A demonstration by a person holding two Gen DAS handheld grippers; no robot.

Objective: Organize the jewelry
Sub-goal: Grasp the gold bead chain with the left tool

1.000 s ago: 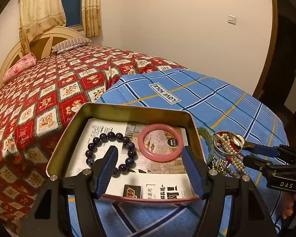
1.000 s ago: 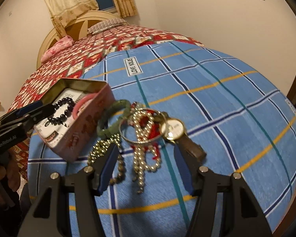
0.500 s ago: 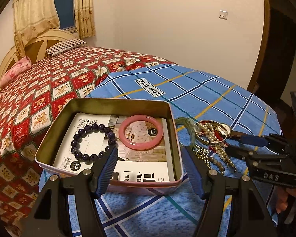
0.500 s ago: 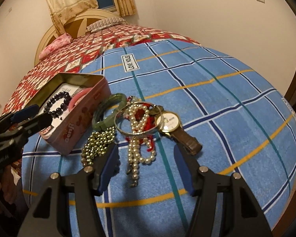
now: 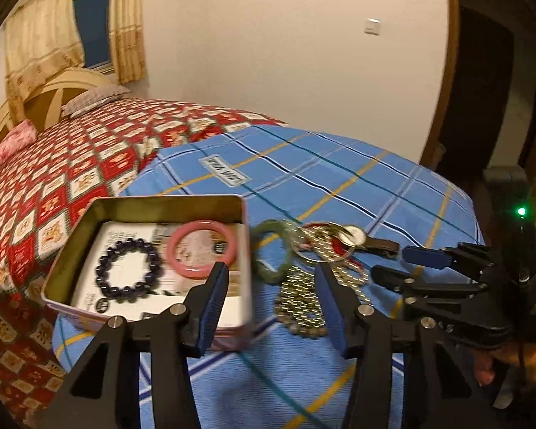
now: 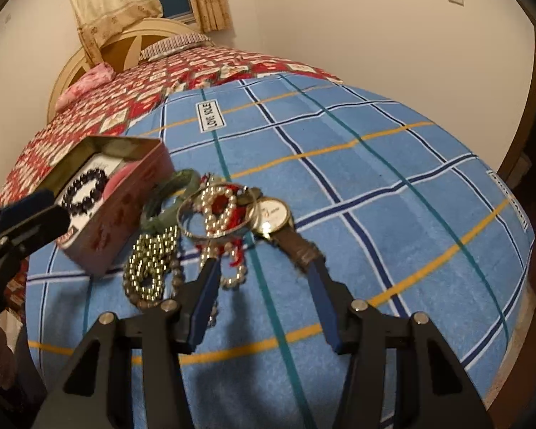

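Observation:
An open tin box holds a dark bead bracelet and a pink bangle. Beside it on the blue checked cloth lies a jewelry pile: a green bangle, a silver bangle, pearl strands, gold bead chains and a wristwatch. My left gripper is open and empty above the box's right edge and the pile. My right gripper is open and empty just short of the pile.
The cloth covers a rounded table that drops off at the near and right edges. A bed with a red patterned cover lies behind. A wall and a dark doorway are to the right.
My left gripper has swung right, from over the box toward the jewelry pile. My right gripper has moved forward, closer to the pile. Both stay open.

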